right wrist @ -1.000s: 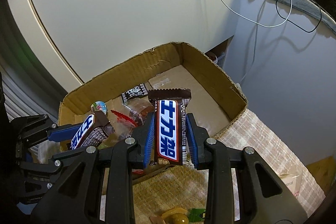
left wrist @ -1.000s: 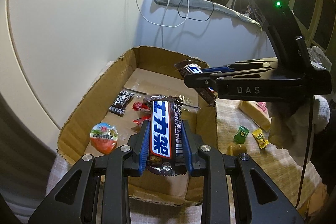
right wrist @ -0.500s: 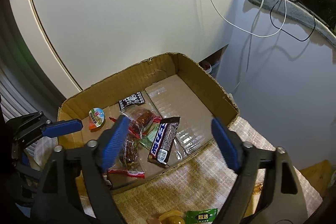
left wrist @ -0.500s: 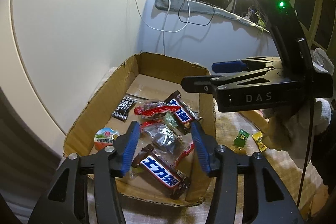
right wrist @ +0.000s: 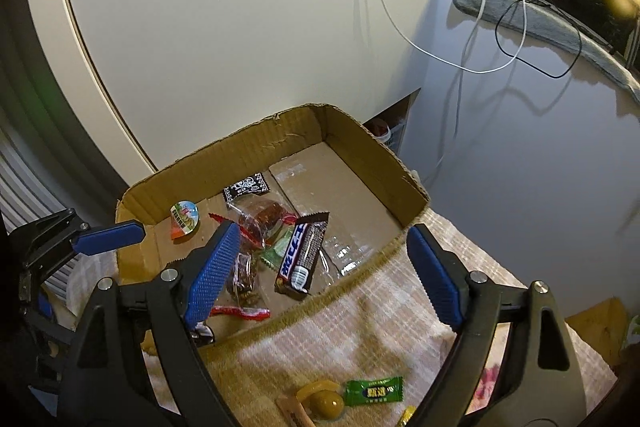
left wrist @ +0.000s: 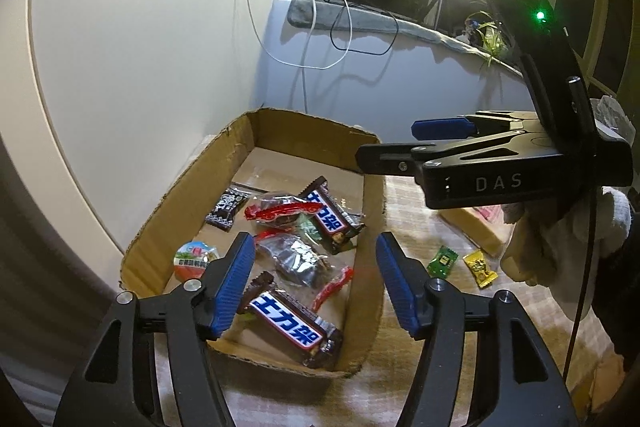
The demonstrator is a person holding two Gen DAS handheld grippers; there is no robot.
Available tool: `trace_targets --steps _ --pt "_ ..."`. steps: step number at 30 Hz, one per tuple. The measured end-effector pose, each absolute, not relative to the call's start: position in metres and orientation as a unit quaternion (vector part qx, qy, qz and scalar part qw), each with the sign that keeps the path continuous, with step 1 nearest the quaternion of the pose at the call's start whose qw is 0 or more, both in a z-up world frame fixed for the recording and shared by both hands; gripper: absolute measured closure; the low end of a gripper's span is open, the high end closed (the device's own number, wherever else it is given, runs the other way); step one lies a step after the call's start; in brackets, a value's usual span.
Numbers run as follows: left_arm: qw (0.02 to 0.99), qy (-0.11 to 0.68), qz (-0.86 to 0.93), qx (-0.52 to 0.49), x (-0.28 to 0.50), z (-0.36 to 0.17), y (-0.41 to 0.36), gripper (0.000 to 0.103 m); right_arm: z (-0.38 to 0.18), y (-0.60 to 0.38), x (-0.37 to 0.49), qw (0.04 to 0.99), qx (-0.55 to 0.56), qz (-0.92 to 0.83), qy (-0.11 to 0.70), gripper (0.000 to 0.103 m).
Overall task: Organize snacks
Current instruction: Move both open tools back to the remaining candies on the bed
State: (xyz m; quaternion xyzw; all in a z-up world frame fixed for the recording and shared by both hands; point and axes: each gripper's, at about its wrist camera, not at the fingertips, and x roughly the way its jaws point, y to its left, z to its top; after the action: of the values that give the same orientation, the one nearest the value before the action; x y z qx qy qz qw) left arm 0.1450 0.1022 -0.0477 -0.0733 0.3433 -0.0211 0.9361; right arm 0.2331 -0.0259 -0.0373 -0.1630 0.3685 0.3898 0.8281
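Both of your grippers hang over the cardboard box (left wrist: 372, 227), and neither grasps anything. Your left gripper (left wrist: 314, 281) is spreading its blue pads (left wrist: 234, 283) wider above the box's near end, with nothing pinched between them; one chocolate bar (left wrist: 292, 325) lies loose on the box floor directly below, angled toward the near corner. Your right gripper (right wrist: 324, 275) stands released and wide over the box's right-hand wall (right wrist: 376, 251), and a second chocolate bar (right wrist: 302, 253) rests inside the box just past that wall. Around the bars, still within the box, lie a round jelly cup (left wrist: 194, 259) by the left wall, a small black packet (left wrist: 228, 207) toward the far end, and clear-wrapped sweets with red ends (left wrist: 280, 213) in the middle. Outside the box, on the woven cloth (right wrist: 360, 343) to its right, sit a green candy (right wrist: 374, 391), a yellow candy (left wrist: 480, 267) and a yellow jelly (right wrist: 322, 401). Your gloved hand (left wrist: 560, 239) grips the right tool's handle.
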Motion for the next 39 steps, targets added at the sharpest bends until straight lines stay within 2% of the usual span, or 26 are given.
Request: trace_targets --steps 20,30,39 --pt "0.932 0.347 -0.081 -0.06 0.129 -0.05 0.044 0.038 -0.034 -0.138 0.207 0.848 -0.121 0.353 0.376 0.016" --pt "0.915 0.382 -0.122 -0.035 0.126 -0.074 0.002 0.038 -0.064 -0.19 0.183 0.842 -0.086 0.345 0.406 0.015" --pt "0.899 0.418 -0.126 0.019 0.136 -0.102 -0.02 0.038 -0.107 -0.196 0.179 0.819 -0.073 0.349 0.45 0.016"
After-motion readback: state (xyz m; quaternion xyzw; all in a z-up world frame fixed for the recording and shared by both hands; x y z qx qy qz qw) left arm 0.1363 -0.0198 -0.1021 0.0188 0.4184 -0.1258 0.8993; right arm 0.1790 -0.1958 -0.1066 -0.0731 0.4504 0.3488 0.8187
